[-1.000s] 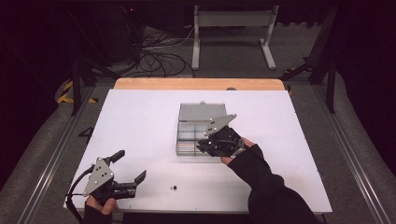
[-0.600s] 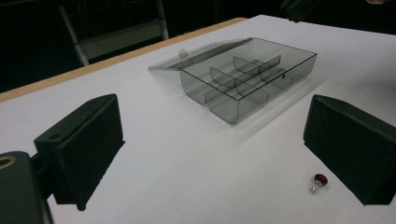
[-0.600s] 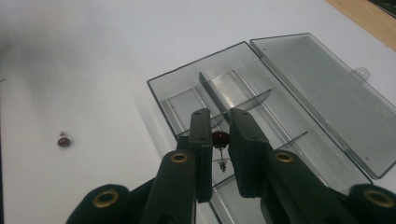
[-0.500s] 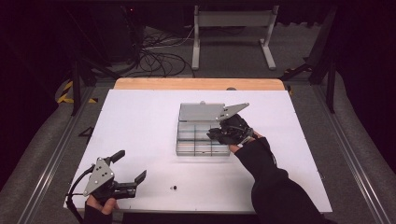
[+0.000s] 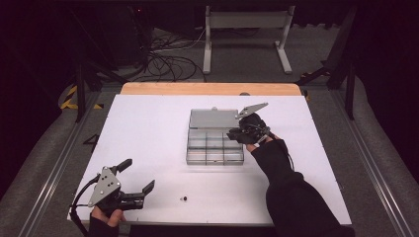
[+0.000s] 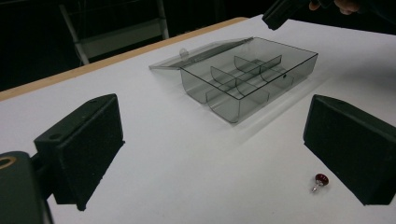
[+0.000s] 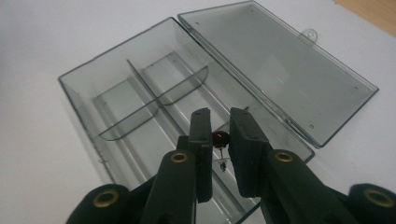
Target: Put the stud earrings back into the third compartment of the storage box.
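So the right gripper (image 5: pixel 236 133) sits a bit right of centre in the high view, over the right end of the clear plastic box (image 5: pixel 215 146), with the person's dark sleeve (image 5: pixel 291 195) running down to the bottom right of the frame. In the right gripper view its two black jaws come up from the bottom middle and are closed in tight on a little red-headed pin (image 7: pixel 221 139), the red head pinched between the pads and the thin metal shank hanging below it. The pin is held above the near compartment of the box, close to the hinge side, with the open lid (image 7: pixel 280 65) lying flat toward the upper right of that view. The box has curved dividers inside and the compartments I can see look bare. The left gripper (image 5: pixel 137 188) is down in the lower left of the high view, resting low over the white table (image 5: pixel 148 128), well apart from the box. Its jaws stand wide apart with nothing between them. A second red pin (image 6: pixel 320 180) lies on the table at the lower right of the left gripper view, just beside the right-hand jaw; in the high view it's the tiny dark speck at bottom centre.
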Tool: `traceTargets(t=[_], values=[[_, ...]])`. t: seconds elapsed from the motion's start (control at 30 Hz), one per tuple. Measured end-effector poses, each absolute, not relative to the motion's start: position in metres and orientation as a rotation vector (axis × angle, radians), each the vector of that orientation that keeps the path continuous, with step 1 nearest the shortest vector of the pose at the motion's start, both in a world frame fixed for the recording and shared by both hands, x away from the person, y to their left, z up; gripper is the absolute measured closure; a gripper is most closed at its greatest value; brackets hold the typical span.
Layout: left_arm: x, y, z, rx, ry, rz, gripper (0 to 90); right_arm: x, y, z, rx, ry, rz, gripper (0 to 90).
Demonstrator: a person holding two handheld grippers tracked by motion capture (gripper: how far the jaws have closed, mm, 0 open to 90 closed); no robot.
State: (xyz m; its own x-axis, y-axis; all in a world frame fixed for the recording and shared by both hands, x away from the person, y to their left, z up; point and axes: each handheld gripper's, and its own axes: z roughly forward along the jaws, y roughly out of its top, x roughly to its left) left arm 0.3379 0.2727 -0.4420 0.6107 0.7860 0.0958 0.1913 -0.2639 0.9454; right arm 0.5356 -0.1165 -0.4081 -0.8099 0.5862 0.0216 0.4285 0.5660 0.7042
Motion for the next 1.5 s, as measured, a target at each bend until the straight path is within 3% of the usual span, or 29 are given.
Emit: traceTargets(t=[1.0,1.5], values=[[0.338,0.273,-0.442,1.783,0.794,0.702,5.3,0.567,-0.112,-0.446,0.968,2.640,0.907,79.2],[0.338,0.273,-0.442,1.784,0.794,0.706,5.3,0.550,-0.110,-0.427,0.901,2.610,1.027,59.7]])
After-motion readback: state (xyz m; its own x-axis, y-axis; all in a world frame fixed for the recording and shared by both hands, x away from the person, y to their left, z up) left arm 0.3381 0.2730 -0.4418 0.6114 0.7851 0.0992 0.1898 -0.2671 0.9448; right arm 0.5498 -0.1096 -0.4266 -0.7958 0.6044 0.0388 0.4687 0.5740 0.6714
